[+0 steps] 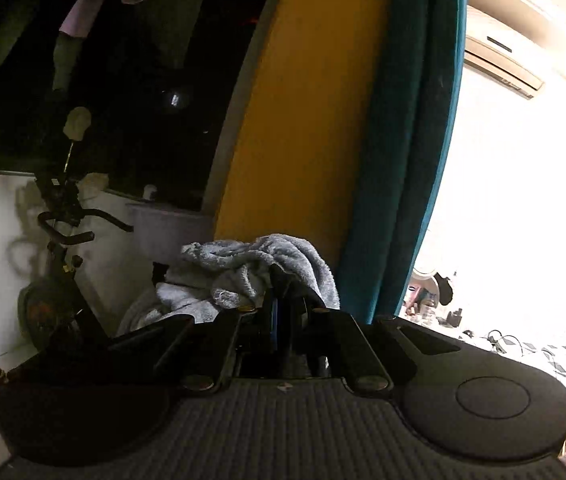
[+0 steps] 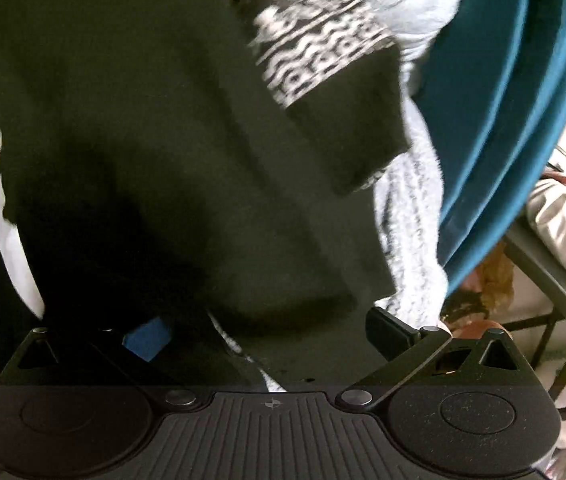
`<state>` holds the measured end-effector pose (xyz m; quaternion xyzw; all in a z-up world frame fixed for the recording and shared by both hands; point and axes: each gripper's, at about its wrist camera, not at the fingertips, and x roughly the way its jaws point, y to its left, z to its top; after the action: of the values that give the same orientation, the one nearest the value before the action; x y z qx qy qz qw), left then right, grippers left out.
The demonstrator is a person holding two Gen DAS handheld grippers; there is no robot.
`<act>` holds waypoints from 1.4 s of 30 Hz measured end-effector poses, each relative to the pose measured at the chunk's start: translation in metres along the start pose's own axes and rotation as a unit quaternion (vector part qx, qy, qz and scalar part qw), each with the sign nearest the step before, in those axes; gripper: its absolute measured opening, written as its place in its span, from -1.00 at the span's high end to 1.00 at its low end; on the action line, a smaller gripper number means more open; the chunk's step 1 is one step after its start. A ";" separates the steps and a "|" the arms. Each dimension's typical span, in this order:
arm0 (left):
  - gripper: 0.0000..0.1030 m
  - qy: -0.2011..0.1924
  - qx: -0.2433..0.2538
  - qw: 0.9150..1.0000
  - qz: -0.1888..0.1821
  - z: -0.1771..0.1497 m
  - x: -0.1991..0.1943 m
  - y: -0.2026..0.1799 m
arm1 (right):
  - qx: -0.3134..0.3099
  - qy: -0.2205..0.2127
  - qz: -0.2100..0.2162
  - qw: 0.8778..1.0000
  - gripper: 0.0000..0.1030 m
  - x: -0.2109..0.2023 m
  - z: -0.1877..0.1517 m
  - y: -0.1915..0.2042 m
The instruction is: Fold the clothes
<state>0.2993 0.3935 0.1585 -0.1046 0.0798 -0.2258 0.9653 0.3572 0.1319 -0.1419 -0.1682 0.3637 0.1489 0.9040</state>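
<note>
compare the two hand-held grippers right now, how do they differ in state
The left hand-held gripper is shut on the grey fleecy cloth; the right hand-held gripper stands wide open, pinching nothing. The left faces a yellow curtain; the right looks onto a black patterned garment. Both are the same black two-finger build.

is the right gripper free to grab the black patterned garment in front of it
Probably yes: the right gripper is wide open and empty, with the black patterned garment right before its fingers and nothing between. The left gripper already pinches grey fleece.

Grey fleece (image 1: 259,268) — black garment (image 2: 163,140), white-patterned band — teal curtain (image 1: 407,120).
</note>
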 end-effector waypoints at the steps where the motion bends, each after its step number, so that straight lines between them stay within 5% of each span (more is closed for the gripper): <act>1: 0.89 0.000 -0.001 1.000 -0.004 0.000 -0.001 0.001 | -0.001 0.001 0.000 1.000 -0.98 0.004 0.000 0.001; 4: 0.89 -0.003 0.000 1.000 -0.009 0.001 -0.002 0.003 | -0.001 0.001 0.003 1.000 -0.98 0.012 0.004 0.003; 6: 0.89 -0.003 0.002 1.000 -0.010 0.001 -0.002 0.003 | 0.005 0.003 0.008 1.000 -0.80 0.016 0.006 0.002; 8: 0.89 0.000 0.001 1.000 -0.009 -0.001 -0.002 0.006 | 0.030 0.013 0.024 0.999 0.09 0.019 0.007 -0.003; 11: 0.89 0.010 -0.010 1.000 -0.003 -0.008 0.003 0.013 | 0.086 0.024 0.049 0.995 0.86 0.015 0.003 -0.018; 16: 0.89 0.073 -0.018 0.997 0.005 -0.040 0.026 0.024 | 0.180 0.000 0.010 0.984 0.91 -0.021 -0.021 -0.056; 21: 0.89 0.166 -0.026 0.986 -0.015 -0.095 0.058 0.025 | 0.258 -0.006 -0.067 0.964 0.91 -0.067 -0.056 -0.107; 28: 0.88 0.292 -0.085 0.948 -0.093 -0.189 0.100 0.011 | 0.301 -0.003 -0.149 0.942 0.91 -0.136 -0.100 -0.125; 33: 0.88 0.362 -0.084 0.924 -0.087 -0.243 0.118 0.003 | 0.301 0.010 -0.125 0.945 0.91 -0.140 -0.107 -0.116; 36: 0.88 0.352 -0.087 0.930 -0.064 -0.244 0.117 0.009 | 0.285 0.000 -0.089 0.955 0.91 -0.131 -0.090 -0.101; 40: 0.88 0.278 -0.042 0.959 -0.027 -0.216 0.102 0.016 | 0.271 -0.039 -0.030 0.961 0.91 -0.122 -0.056 -0.083; 42: 0.88 0.271 -0.032 0.962 -0.017 -0.212 0.101 0.023 | 0.260 -0.062 0.005 0.964 0.91 -0.118 -0.039 -0.074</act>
<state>0.3555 0.3326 -0.0625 -0.0719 0.3438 -0.2589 0.8998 0.2812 0.0314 -0.0707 0.0836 0.3343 0.0635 0.9366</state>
